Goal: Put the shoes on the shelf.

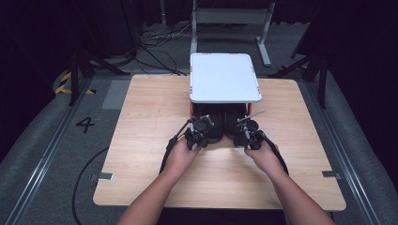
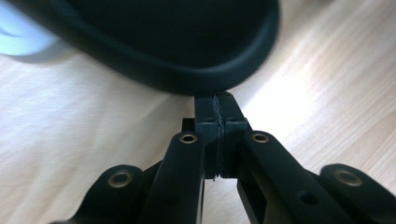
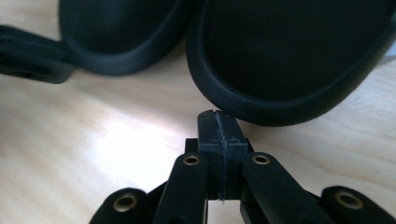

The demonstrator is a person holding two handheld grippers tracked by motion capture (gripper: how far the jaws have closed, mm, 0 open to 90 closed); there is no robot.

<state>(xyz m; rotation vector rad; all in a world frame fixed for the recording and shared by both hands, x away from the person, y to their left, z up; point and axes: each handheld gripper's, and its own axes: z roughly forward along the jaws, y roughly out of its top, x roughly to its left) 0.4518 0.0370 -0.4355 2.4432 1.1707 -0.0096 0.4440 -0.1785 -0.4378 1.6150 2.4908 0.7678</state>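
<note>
Centrally, two black shoes lie side by side on the wooden table (image 1: 141,154), their far ends tucked under a white tray (image 1: 224,77) that is raised on a stand. The left gripper (image 2: 217,100) has its jaws pressed together with nothing between them, and the tips sit right at the rounded rubber rim of the left shoe (image 2: 187,42); contact cannot be confirmed. The right gripper (image 3: 216,116) likewise has its jaws together and empty, their tips just under the rim of the right shoe (image 3: 299,51). To the left of those jaws the left shoe's end lies close beside the right shoe, and the left gripper's black body shows farther left. Bare tabletop extends on either side of both pairs of jaws and behind them toward the near table edge. The tray's top surface is flat and white.
</note>
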